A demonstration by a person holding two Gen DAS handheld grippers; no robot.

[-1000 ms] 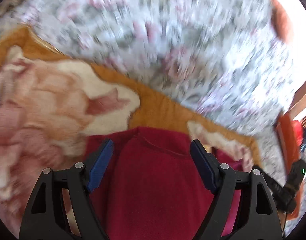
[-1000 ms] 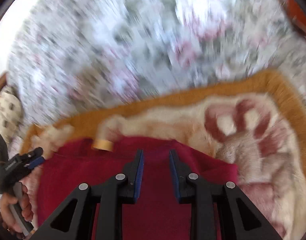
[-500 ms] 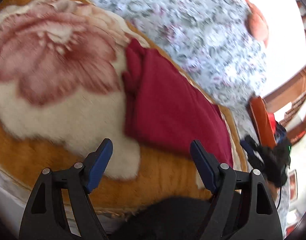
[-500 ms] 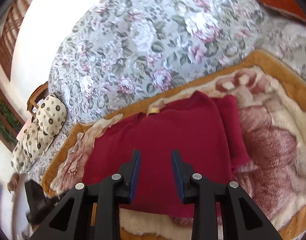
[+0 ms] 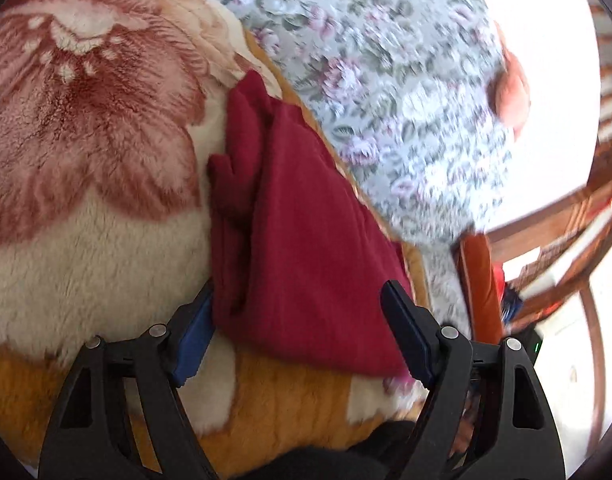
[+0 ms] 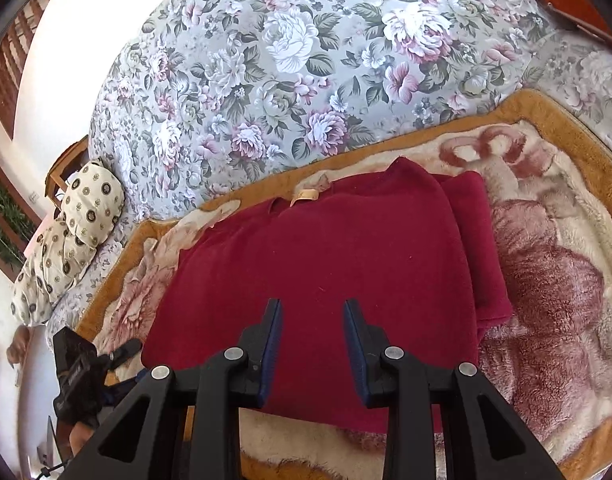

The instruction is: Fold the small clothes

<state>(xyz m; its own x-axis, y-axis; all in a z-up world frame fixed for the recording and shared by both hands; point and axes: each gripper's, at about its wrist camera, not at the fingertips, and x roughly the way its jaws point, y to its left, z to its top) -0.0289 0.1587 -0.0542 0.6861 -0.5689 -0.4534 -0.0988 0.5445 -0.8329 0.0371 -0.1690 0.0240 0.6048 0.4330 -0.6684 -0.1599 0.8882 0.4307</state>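
Observation:
A dark red garment (image 6: 346,264) lies folded flat on a plush flower-patterned blanket (image 6: 554,264), with one side layer doubled over at its right. A small tan label (image 6: 304,196) shows at its far edge. It also shows in the left wrist view (image 5: 306,240). My left gripper (image 5: 302,320) is open wide and empty, its jaws on either side of the garment's near corner. My right gripper (image 6: 312,328) is partly open and empty, just above the garment's near edge. The left gripper also shows in the right wrist view (image 6: 102,364) at the garment's left end.
The blanket (image 5: 86,160) lies on a bed with a grey floral cover (image 6: 306,60). A spotted cream pillow (image 6: 62,240) lies at the far left. An orange cushion (image 5: 510,92) and wooden furniture (image 5: 546,220) stand beyond the bed's right side.
Both grippers pulled back and up from the garment, which now lies released and folded. The left gripper then moved in close to its near corner. The right gripper opened slightly wider.

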